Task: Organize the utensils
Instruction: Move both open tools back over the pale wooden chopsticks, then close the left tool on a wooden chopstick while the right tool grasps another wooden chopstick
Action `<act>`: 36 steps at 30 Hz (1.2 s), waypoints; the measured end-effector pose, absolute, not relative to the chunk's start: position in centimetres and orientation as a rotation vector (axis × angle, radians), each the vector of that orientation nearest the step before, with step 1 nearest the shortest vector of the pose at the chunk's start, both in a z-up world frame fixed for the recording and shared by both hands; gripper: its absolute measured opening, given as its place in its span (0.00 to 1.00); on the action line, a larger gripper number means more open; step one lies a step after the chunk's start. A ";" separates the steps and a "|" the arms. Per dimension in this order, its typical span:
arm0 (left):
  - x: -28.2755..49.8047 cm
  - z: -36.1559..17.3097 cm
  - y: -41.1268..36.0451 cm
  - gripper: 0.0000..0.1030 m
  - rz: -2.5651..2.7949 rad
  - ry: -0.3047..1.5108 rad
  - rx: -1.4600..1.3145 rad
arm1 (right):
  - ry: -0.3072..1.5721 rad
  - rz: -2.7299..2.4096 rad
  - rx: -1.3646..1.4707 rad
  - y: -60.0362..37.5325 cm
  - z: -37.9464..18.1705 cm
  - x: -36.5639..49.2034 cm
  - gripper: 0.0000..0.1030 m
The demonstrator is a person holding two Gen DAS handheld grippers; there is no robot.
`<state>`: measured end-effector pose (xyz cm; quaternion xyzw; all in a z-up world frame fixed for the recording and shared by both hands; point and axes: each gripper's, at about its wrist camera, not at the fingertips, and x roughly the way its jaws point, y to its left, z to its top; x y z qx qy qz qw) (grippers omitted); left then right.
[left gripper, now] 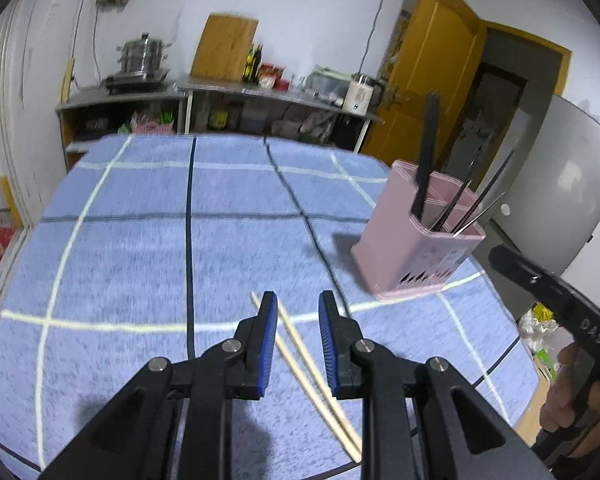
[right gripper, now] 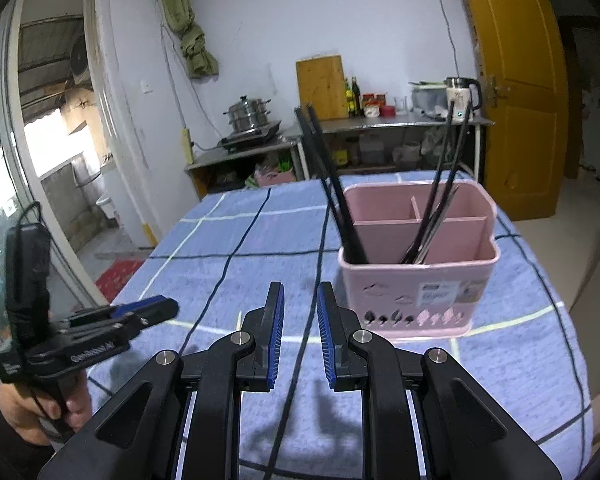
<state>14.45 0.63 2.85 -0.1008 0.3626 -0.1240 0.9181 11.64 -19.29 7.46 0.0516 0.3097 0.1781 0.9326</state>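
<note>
So the pink utensil holder (right gripper: pixel 418 264) is the landmark here, sitting on the blue checked tablecloth (left gripper: pixel 140 240). It already has black chopsticks (right gripper: pixel 342 200) leaning in its left compartment and a bundle of thin dark and metal-looking utensils (right gripper: pixel 432 220) in another section, hard to say exactly what those are.

What looks left over is a pair of light wooden chopsticks (left gripper: pixel 312 368) lying flat on the cloth, to the near left of the holder and well apart from it. The left gripper (left gripper: pixel 298 312) hangs right over them with its jaws apart; one stick runs up between the blue pads, the other passes under the left finger. Nothing is gripped yet.

The right gripper (right gripper: pixel 300 304) hovers just in front of the holder, jaws also apart and empty.

Looks like the pickup step. Next the left one probably needs to drop lower, straddle both sticks, squeeze, then carry them into a compartment.
</note>
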 end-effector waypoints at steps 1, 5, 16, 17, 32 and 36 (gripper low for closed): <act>14.7 2.2 0.6 0.22 -0.253 0.761 -0.214 | 0.641 0.368 0.102 -19.1 7.1 11.7 0.17; 15.5 -0.3 0.6 0.22 -0.242 0.819 -0.238 | 0.674 0.385 0.097 -18.4 5.6 12.0 0.17; 18.2 -4.0 -0.3 0.22 -0.208 0.905 -0.231 | 0.729 0.401 0.101 -18.0 3.6 13.2 0.17; 18.4 -4.3 -0.4 0.22 -0.202 0.908 -0.226 | 0.730 0.401 0.101 -18.0 3.5 13.3 0.17; 18.6 -5.4 -1.8 0.10 -0.143 0.922 -0.084 | 0.743 0.407 0.121 -18.4 3.3 13.8 0.17; 17.8 -5.4 0.3 0.06 -0.147 0.933 -0.081 | 0.766 0.434 0.109 -17.4 2.7 14.0 0.17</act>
